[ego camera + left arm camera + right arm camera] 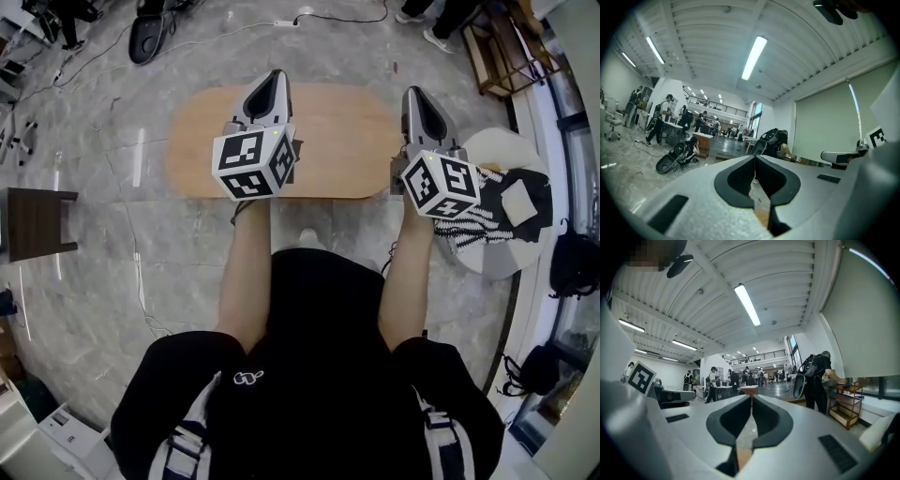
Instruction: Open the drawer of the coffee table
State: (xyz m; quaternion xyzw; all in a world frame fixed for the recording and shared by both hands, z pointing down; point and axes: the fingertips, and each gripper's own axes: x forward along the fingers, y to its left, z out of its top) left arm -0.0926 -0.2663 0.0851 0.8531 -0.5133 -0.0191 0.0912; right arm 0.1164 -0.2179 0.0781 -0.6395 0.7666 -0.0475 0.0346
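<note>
The coffee table (328, 141) is an oval wooden top on the grey floor straight ahead of me in the head view; no drawer shows from above. My left gripper (277, 77) hangs level over the table's left half, jaws shut with nothing between them. My right gripper (412, 93) is held level above the table's right end, shut and empty too. In the left gripper view the left gripper (755, 159) has its tips pressed together, and in the right gripper view the right gripper (751, 397) does too, both facing out into the hall, high above the floor.
A round white side table (502, 267) with black and striped cloth lies at my right. A dark wooden stool (37, 223) is at the left. Cables and a black bag (148, 37) lie on the floor beyond the table. A wooden shelf (495, 52) sits far right. People work in the distance.
</note>
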